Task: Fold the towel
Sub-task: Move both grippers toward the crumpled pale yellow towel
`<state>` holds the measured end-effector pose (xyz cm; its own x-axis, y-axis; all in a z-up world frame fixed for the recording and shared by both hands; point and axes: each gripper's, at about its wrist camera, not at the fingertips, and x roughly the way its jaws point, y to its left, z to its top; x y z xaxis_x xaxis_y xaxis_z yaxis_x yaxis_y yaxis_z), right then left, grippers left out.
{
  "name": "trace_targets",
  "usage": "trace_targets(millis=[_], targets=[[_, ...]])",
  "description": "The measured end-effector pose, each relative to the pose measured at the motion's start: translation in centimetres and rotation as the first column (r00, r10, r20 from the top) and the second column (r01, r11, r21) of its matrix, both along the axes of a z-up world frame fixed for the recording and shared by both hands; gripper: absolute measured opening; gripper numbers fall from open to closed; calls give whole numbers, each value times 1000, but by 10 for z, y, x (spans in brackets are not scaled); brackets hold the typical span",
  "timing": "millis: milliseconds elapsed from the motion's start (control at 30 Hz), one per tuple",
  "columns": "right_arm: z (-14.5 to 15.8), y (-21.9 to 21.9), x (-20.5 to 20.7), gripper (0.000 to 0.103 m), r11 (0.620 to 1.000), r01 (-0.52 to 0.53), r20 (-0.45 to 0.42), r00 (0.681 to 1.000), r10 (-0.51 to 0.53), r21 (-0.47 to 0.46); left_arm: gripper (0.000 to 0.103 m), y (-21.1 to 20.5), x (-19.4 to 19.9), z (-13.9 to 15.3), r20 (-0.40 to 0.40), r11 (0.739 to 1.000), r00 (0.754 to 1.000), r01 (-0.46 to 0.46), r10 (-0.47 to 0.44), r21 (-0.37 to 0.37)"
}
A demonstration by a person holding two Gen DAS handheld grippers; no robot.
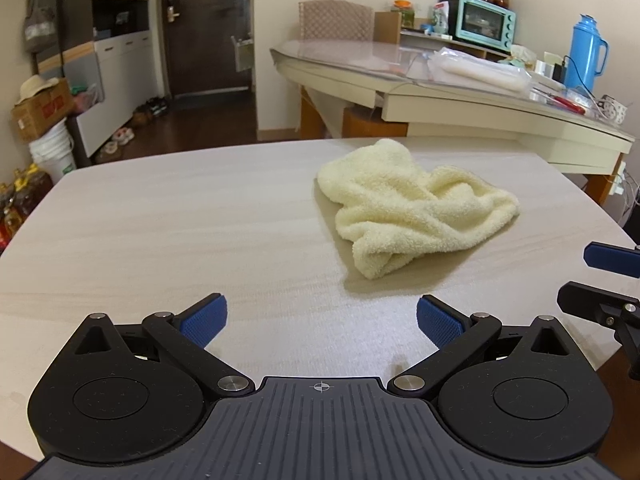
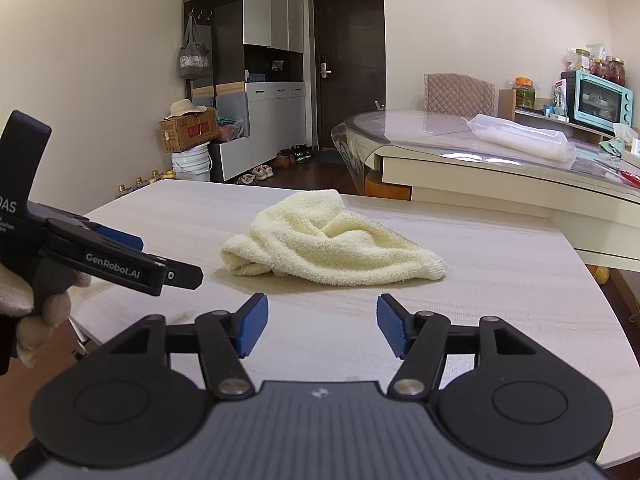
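1. Toward twelve o'clock of both grippers, the towel (image 1: 416, 208) is seen bunched in a loose, creased heap on the desk (image 1: 160, 240), not yet spread or folded.
2. The left gripper (image 1: 322, 320) is held with its jaws fully spread and nothing between them; the towel lies at about one o'clock, well apart.
3. The right gripper (image 2: 322, 330) is held with its jaws parted less widely, also empty, with the towel near at twelve o'clock.
4. Both are judged to be poised short of the cloth, so that corners or an edge can be picked out before any grasp.
5. The towel's corners and hems are buried in the folds and cannot be told apart.
6. In the left view the right gripper is cut off at three o'clock; in the right view the gloved hand (image 2: 24, 292) on the left gripper is only partly shown.
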<state>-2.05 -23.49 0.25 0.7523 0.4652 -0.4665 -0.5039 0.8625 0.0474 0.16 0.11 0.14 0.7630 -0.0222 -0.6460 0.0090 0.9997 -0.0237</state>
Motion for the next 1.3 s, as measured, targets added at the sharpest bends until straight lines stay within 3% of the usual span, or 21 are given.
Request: trace_targets(millis=[567,700,1200,1267,1300], targets=[[4,7,5,64,1000,-11,12,1000,11,-3,103,-5,-5,2,3,1000,1000,6,-6,22],[3,7,8,73,1000,-7,14,1000,7,-3,103,-4,-3,2,0,1000,1000,8,-8,25],[5,4,19,80,1000,5,10,1000,-5,28,103,-3,4,0,-13,999,1000,20,-20,25],[6,3,21,84,999,7,11,1000,-7,42,103,-2,5,0,-14,1000,1000,22,-22,18],[6,2,22,92,999,7,19,1000,-8,50,103,-1,5,0,-15,1000,1000,22,-22,16]])
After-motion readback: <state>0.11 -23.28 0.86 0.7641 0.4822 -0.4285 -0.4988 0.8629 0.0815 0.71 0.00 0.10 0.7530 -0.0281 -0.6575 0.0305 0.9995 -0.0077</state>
